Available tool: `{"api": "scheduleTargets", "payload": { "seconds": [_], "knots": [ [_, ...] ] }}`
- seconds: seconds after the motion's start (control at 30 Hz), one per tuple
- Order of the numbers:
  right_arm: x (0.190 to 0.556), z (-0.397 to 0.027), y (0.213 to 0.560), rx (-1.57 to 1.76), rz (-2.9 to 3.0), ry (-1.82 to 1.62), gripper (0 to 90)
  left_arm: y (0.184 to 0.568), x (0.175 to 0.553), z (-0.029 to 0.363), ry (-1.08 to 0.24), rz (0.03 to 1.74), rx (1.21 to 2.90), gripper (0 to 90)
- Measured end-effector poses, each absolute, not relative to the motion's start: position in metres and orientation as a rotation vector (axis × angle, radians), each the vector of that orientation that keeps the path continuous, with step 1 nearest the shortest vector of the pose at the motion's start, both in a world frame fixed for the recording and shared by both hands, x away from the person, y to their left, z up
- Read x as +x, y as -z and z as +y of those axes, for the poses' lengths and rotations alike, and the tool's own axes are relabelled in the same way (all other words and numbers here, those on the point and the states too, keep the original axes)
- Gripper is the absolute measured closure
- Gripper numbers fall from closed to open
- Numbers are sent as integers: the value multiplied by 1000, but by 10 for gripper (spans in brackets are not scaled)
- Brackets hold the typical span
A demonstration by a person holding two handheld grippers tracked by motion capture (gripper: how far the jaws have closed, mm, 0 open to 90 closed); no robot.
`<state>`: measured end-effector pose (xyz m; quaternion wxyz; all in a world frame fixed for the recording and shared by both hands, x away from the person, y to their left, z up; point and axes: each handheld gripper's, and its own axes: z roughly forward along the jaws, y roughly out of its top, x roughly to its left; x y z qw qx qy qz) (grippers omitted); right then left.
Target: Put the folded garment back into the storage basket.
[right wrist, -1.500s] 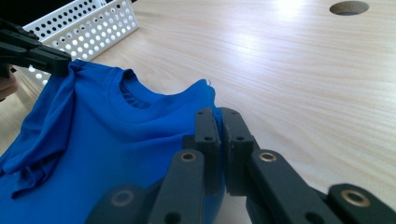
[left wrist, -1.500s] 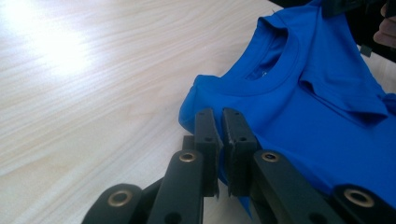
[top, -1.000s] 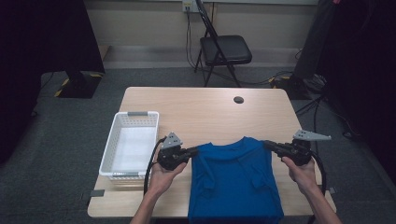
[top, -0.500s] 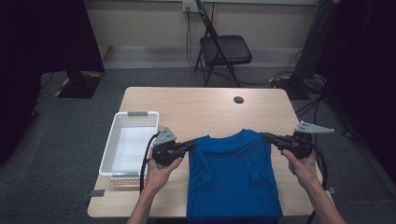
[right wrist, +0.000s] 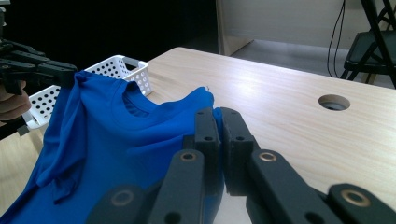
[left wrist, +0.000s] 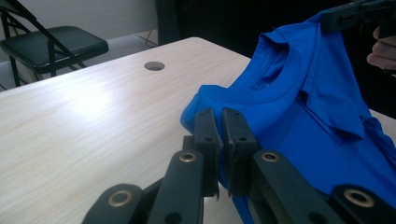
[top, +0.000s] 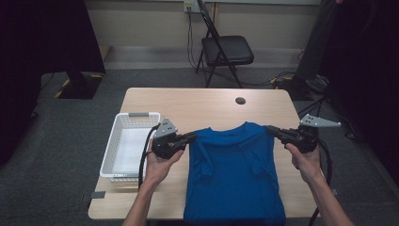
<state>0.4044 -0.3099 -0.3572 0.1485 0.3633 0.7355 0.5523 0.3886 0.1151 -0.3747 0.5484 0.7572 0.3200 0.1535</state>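
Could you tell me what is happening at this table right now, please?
A person is handling a blue T-shirt with a gripper in each hand. The left gripper is shut on one shoulder of the shirt and the right gripper on the other, so the collar end hangs off the wooden table between them while the lower part lies on the tabletop and over its near edge. A white basket sits beside the left hand.

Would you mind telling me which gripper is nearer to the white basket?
Left. The left gripper grips the blue shirt at the shoulder right beside the white basket; the right gripper grips the other shoulder, with the shirt between it and the basket.
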Motion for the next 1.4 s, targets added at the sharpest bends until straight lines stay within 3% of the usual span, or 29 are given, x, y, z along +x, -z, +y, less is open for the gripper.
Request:
{"api": "scheduleTargets", "payload": {
  "seconds": [1.4],
  "knots": [
    [434,-300,297,1010,2015,-1598,867,320,427,120,-448,756,1700,860]
  ]
}}
